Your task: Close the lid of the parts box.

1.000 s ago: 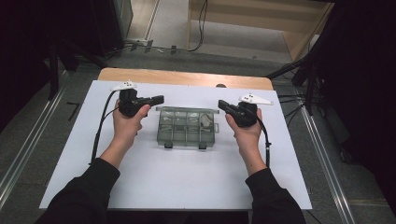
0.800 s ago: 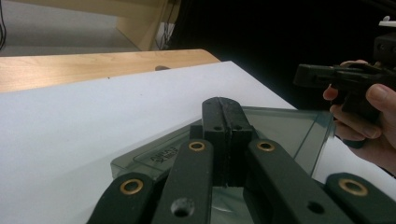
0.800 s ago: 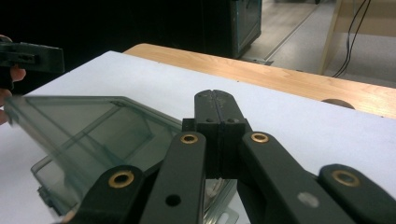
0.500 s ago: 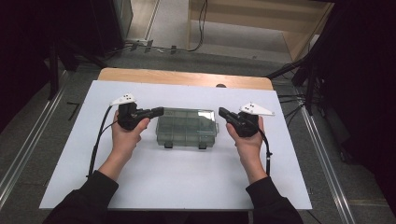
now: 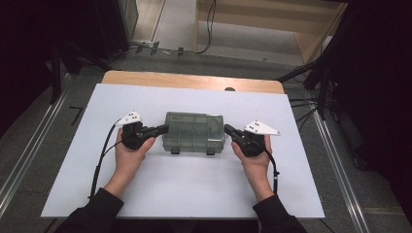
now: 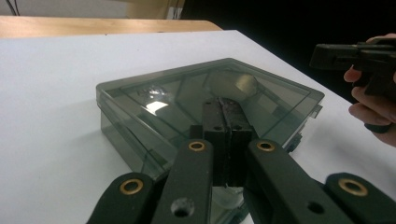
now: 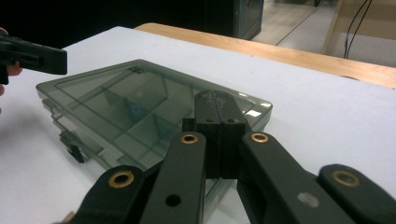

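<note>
On the white bench (image 5: pixel 184 194), the left claw (image 5: pixel 163 129), its black jaws pressed together on nothing, points at the left end of a smoke-grey, see-through plastic compartment box (image 5: pixel 194 132) with its lid down. The box lies flat at the middle of the bench between the two claws. At its right end the right claw (image 5: pixel 228 129) is likewise closed and empty, just beside the box's edge.

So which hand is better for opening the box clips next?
Probably about even: the left gripper and right gripper sit shut at opposite ends of the box, each similarly near a front clip.
</note>
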### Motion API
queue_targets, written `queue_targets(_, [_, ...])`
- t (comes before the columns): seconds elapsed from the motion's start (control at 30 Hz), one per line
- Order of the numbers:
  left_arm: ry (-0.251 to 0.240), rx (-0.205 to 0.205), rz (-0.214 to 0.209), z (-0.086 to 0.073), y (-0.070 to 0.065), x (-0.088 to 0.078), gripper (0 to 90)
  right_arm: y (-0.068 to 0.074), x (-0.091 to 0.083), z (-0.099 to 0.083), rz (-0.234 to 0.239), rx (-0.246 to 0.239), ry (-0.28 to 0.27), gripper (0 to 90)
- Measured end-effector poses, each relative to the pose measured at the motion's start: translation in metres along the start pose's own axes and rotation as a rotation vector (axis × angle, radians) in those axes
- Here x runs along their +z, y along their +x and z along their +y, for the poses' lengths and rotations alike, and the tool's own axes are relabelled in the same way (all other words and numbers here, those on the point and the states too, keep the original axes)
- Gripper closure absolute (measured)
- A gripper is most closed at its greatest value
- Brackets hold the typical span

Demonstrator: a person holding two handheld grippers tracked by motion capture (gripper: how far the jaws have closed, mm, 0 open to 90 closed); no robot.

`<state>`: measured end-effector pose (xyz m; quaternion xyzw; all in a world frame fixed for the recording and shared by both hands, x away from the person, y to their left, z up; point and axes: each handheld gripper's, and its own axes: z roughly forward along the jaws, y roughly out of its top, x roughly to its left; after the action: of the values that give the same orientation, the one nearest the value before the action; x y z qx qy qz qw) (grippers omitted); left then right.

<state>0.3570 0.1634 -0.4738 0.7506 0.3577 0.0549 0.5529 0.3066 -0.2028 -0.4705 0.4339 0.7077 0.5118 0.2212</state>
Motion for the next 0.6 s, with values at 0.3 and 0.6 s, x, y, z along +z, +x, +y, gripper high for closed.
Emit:
queue_targets(0.3, [0.013,0.002,0.013,-0.01,-0.006,0.001,89.2,0.008,0.002,-0.015,0.003,-0.012,0.044,87.5])
queue_targets(0.6, [0.03,0.01,0.014,-0.016,-0.007,0.0,89.1,0.012,0.004,-0.023,-0.003,-0.028,0.068,87.5])
